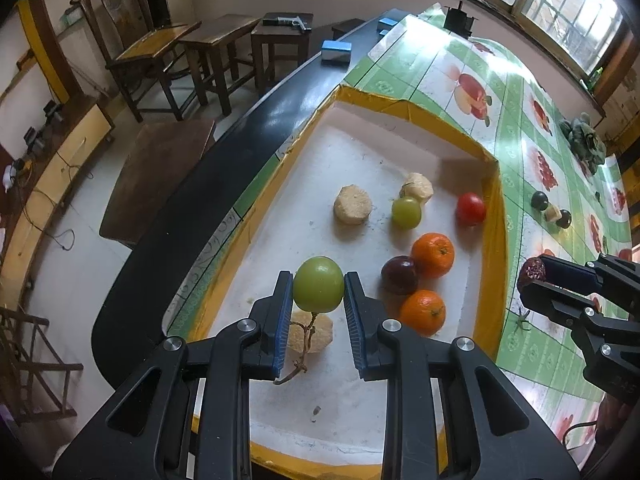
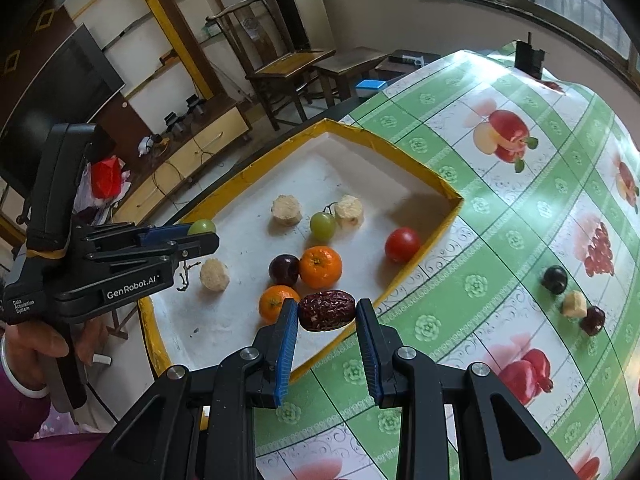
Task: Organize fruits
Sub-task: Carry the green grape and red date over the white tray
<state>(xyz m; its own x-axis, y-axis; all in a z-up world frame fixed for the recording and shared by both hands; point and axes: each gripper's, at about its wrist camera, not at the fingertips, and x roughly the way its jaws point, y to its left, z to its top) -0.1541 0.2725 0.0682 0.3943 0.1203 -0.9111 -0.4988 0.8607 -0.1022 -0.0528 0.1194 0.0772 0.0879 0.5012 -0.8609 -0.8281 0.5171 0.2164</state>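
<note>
Green grape [image 1: 318, 285], one, with bare stem hanging below: pinched between the blue fingers [image 1: 285, 312] of the left gripper [image 1: 317, 292], held above the near part of the tray.

Red date [image 2: 327, 310], one, wrinkled: pinched end to end between the fingers of the right gripper [image 2: 327, 314], held over the tray's near right rim.

Tray [image 1: 490, 216], one, shallow, white floor, yellow rim, on the worktop [image 1: 516, 92]. Contents:
- oranges, two [image 1: 433, 255] [image 1: 423, 312], near each other
- dark plum [image 1: 399, 275], one, between the oranges and touching the upper one
- red tomato [image 1: 471, 209], one, near the right wall
- second green grape [image 1: 406, 212], one, just beside a beige chunk
- beige chunks, three [image 1: 353, 204] [image 1: 419, 187] [image 1: 310, 334], the last below the held grape

Loose on the worktop's fruit-print cloth, right of the tray, in a close row:
- dark round fruits, two [image 2: 555, 279] [image 2: 593, 320]
- beige chunk [image 2: 575, 304], one, between them
</note>
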